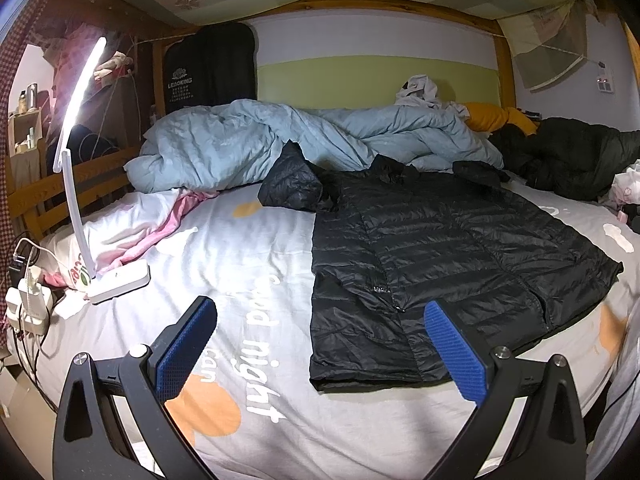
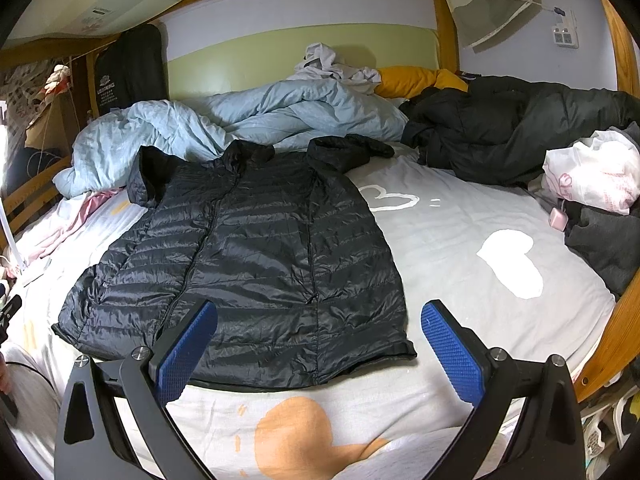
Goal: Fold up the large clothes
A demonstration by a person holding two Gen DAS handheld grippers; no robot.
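Black quilted jacket (image 1: 440, 248) lies spread flat, front up and zipped, on the grey sheet (image 1: 248, 240), its collar toward a rumpled blue duvet (image 1: 224, 144). Both grippers hover above its hem, jaws wide and empty: the left gripper (image 1: 320, 344) over the left corner, the right gripper (image 2: 320, 344) over the right. A lit lamp (image 1: 80, 168) stands far left.

The jacket (image 2: 256, 256) is black with narrow quilted horizontal bands. The bedsheet (image 2: 460, 240) is grey, printed with white hearts, orange shapes and white lettering. The duvet (image 2: 248, 116) is pale blue. Both grippers carry blue, finely textured pads (image 1: 456, 348) on black frames.
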